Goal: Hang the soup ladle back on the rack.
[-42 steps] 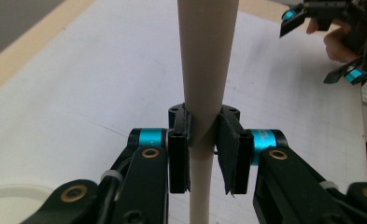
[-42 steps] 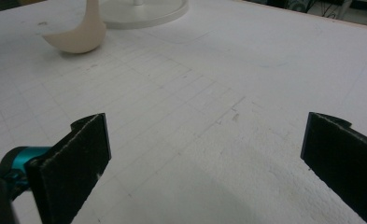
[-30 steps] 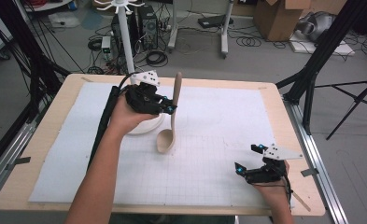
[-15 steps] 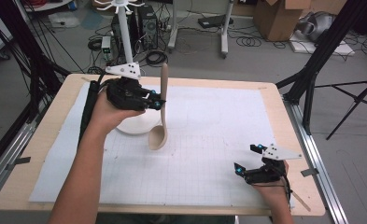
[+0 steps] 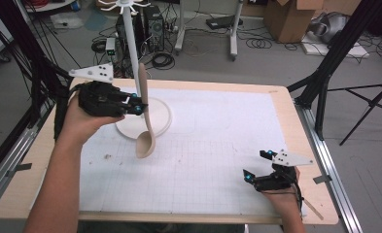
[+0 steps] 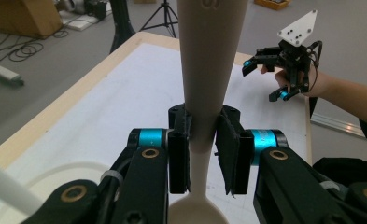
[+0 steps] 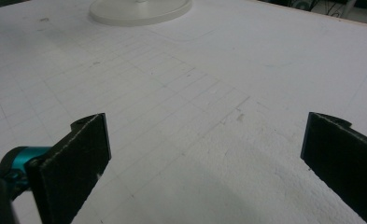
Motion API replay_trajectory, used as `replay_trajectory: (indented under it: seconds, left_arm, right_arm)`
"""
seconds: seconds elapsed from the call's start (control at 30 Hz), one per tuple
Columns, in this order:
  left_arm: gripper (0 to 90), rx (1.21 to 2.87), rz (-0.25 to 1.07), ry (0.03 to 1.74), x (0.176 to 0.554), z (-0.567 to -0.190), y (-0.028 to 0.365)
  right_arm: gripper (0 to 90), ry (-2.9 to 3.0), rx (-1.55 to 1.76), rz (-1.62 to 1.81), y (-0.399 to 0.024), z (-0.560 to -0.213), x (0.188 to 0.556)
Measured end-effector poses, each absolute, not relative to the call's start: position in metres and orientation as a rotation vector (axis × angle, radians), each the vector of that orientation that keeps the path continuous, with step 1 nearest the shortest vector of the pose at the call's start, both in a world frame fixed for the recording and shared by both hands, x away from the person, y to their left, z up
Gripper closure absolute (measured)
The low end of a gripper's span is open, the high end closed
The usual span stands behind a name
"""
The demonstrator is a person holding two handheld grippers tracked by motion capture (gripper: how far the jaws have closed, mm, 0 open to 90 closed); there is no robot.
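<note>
left gripper (image 5: 139, 108) clamped on the neck of a long beige plastic spoon (image 5: 145, 119), long axis upright, bowl down, just beside the white stand's pole (image 5: 130, 53). right gripper (image 5: 256, 167) agape, empty, well apart.

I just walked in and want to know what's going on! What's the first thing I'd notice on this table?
A big pale spoon held upright in the air, bowl down, pinched by the left gripper near the table's far left. Right behind it stands a white rack on a round base, with hooks on top. The right gripper sits at the near right corner of the white mat, jaws wide apart and holding nothing.
</note>
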State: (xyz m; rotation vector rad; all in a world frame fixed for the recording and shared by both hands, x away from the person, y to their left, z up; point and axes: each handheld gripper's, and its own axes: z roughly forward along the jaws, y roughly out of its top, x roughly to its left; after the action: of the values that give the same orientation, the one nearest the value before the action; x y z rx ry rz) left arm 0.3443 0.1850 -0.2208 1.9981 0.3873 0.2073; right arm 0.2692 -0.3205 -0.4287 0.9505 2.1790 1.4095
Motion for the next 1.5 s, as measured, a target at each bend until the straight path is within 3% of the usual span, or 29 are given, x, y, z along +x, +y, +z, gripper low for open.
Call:
replay_trajectory:
  seconds: [0.6,1.5]
  left_arm:
    - [74.7,1.965,0.282,0.522,0.361,-0.19,0.247]
    - [74.8,1.993,0.303,0.641,0.411,-0.161,0.264]
  right_arm:
    - [0.1,2.173,0.94,1.415,-0.32,-0.427,0.269]
    - [0.2,2.168,0.94,1.419,-0.322,-0.427,0.27]
